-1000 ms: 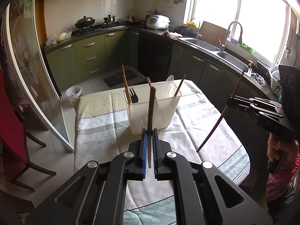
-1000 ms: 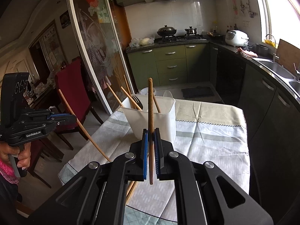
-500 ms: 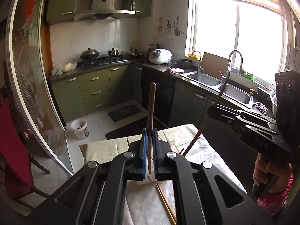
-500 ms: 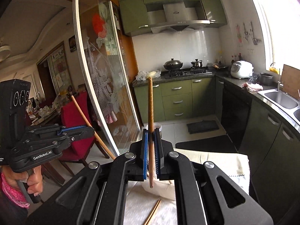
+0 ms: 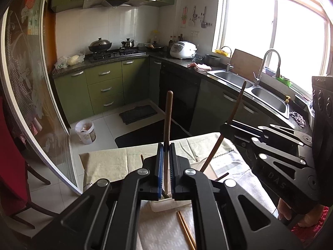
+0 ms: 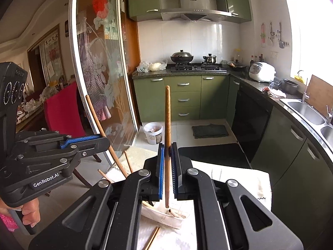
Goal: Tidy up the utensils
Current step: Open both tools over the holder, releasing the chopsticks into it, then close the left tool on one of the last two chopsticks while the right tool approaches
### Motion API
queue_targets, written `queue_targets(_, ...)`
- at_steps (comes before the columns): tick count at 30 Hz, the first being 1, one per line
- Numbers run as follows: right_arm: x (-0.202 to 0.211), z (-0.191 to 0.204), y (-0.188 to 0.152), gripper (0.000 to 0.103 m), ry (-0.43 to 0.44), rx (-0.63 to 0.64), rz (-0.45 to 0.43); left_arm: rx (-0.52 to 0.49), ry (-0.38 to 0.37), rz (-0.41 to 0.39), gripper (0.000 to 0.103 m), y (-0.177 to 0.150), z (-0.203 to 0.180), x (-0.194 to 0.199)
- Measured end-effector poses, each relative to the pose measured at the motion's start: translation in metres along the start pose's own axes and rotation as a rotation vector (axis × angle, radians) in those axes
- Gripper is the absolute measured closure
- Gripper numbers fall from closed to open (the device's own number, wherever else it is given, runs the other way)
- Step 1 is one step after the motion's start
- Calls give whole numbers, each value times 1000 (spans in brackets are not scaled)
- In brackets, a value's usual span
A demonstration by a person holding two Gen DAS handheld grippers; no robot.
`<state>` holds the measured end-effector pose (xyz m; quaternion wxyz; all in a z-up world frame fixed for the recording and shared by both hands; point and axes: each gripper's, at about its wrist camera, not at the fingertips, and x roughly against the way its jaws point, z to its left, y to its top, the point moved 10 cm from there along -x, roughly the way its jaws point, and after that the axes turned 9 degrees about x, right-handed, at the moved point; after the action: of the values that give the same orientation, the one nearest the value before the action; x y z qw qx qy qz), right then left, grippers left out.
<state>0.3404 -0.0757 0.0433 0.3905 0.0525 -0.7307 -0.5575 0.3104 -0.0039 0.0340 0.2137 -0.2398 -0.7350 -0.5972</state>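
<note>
My left gripper (image 5: pixel 165 149) is shut on a wooden chopstick (image 5: pixel 167 120) held upright; its lower end hangs over the white utensil holder (image 5: pixel 166 205), mostly hidden under the gripper. My right gripper (image 6: pixel 167 151) is shut on another upright chopstick (image 6: pixel 167 112), its lower tip just above the holder (image 6: pixel 164 216), where other chopstick ends (image 6: pixel 173 213) show. Each gripper appears in the other's view: the right one (image 5: pixel 226 128) with its tilted chopstick (image 5: pixel 235 108), the left one (image 6: pixel 104 140) with its chopstick (image 6: pixel 94 114). Two loose chopsticks (image 5: pixel 186 230) lie on the tablecloth in front of the holder.
The table (image 5: pixel 108 164) has a pale patterned cloth. A curved glass sliding door (image 6: pixel 100 79) stands to the left, a red chair (image 6: pixel 62 112) behind it. Green kitchen cabinets (image 5: pixel 104 87), a sink (image 5: pixel 245 81) and a small bin (image 5: pixel 85 131) lie beyond.
Both grippers have lifted and moved in over the holder, which has slid under them in view. Both chopsticks stay clamped; the right one's tip now hangs just over the holder's opening.
</note>
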Motion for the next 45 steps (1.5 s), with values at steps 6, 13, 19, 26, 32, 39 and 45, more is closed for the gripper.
queue_targets(6,-11,-1,-11,95,3,-1,26,-6,6,38,97,-13,4,-17)
queue_targets(13,11,0,-9,91,27,-10,-12,-10,13,44,85,-15,5,-14)
queue_targets(19,73,1,-18,84,68,-34,-101,-12,-1,5,66,-14,-1,13)
queue_targets(26,128,-31,-109,77,16,-106,-56,16,2,214,64,-107,6,10)
queue_targets(32,135,-72,-201,76,-27,-248,48,59,21,496,65,-211,11,-39)
queue_targets(39,140,-102,-268,75,-11,-395,76,46,95,634,65,-266,1,-87)
queue_targets(45,159,-127,-307,69,-6,-513,48,43,138,671,65,-274,2,-105)
